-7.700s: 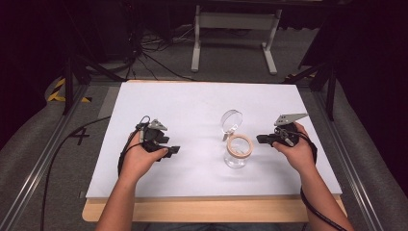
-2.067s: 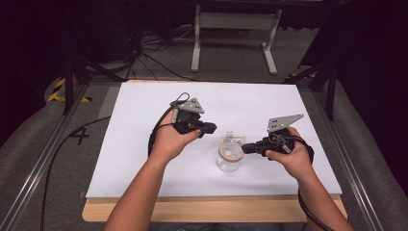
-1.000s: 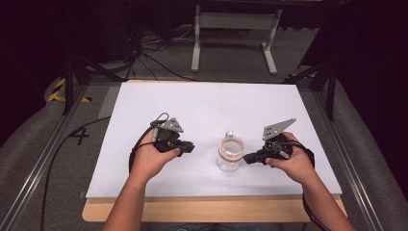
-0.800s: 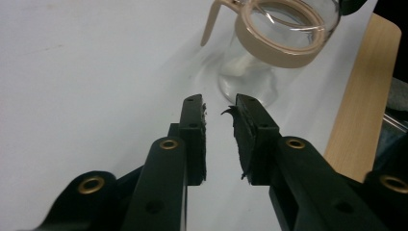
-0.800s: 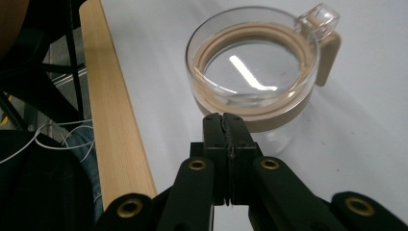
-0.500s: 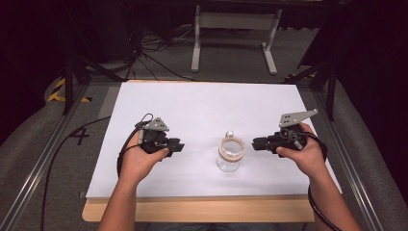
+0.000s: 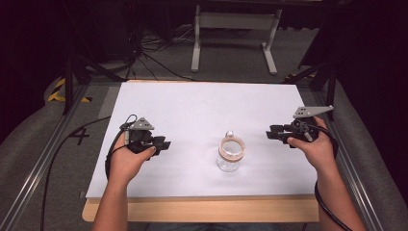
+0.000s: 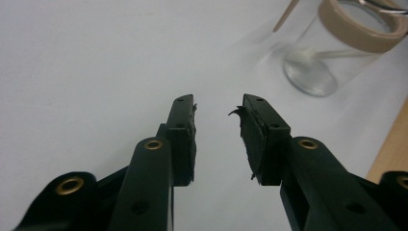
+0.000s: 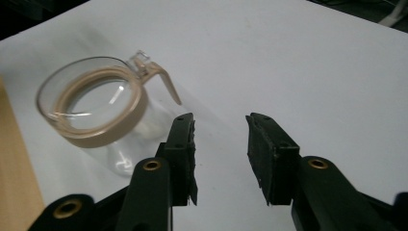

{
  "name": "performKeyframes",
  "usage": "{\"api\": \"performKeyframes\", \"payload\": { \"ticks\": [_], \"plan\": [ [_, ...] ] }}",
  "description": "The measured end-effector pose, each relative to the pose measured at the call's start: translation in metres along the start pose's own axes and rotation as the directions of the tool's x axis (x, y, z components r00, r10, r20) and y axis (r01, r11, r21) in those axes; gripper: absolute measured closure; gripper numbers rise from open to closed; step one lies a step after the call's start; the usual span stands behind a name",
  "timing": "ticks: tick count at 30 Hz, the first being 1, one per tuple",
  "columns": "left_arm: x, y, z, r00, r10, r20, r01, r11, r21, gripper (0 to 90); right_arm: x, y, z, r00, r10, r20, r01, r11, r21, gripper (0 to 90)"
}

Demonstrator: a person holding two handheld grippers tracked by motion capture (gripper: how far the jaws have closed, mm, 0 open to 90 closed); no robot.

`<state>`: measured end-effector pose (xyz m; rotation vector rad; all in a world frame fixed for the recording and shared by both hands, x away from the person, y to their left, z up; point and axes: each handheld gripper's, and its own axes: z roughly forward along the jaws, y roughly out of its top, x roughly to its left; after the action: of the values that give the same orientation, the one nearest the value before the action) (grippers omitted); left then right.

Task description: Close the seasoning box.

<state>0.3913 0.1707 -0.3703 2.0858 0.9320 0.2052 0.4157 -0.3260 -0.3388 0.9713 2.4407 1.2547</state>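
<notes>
With both the left gripper point(image 7: 163, 144) and right gripper point(image 7: 272, 134) parted and empty, the lidded glass jar point(image 7: 230, 153) looks best left untouched between them.

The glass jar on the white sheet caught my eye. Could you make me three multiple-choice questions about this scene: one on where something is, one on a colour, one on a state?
1. Where does the glass jar stand?
A. between the two claws
B. off the sheet, on the wooden edge
C. inside the left claw

2. What colour is the band around the jar's mouth?
A. blue
B. tan
C. black

3. How is the left claw?
A. shut on the jar
B. shut on nothing
C. open, holding nothing

Answers:
1. A, since the high view shows it on the white sheet with the left claw on one side and the right claw on the other.
2. B, as both claw views show a tan ring.
3. C, because bare sheet shows between its jaws.
</notes>
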Motion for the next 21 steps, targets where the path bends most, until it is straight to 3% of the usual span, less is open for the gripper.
{"api": "performKeyframes", "payload": {
  "ticks": [4, 9, 11, 16, 21],
  "plan": [
    [0.008, -0.005, 0.005, 0.9996, -0.027, 0.000, 0.027, 0.9996, -0.003, 64.9, -0.013, -0.009, 0.003, 0.9991, 0.021, 0.036, -0.021, 1.000, 0.013, 58.5],
    [0.016, -0.009, 0.011, 0.9997, -0.025, -0.008, 0.025, 0.9997, 0.001, 63.6, -0.032, -0.025, 0.012, 0.9962, 0.058, 0.064, -0.060, 0.998, 0.025, 56.9],
    [0.021, -0.014, 0.017, 0.9988, -0.049, -0.006, 0.049, 0.9988, 0.003, 63.3, -0.039, -0.031, 0.016, 0.9944, 0.061, 0.087, -0.064, 0.997, 0.037, 56.7],
    [0.030, -0.021, 0.028, 0.9984, -0.056, -0.013, 0.056, 0.9983, 0.016, 62.0, -0.055, -0.049, 0.027, 0.9912, 0.087, 0.100, -0.093, 0.994, 0.056, 55.7],
    [0.037, -0.028, 0.039, 0.9977, -0.061, -0.029, 0.062, 0.9974, 0.038, 60.0, -0.065, -0.065, 0.039, 0.9901, 0.057, 0.128, -0.069, 0.993, 0.091, 54.5]
  ]
}}
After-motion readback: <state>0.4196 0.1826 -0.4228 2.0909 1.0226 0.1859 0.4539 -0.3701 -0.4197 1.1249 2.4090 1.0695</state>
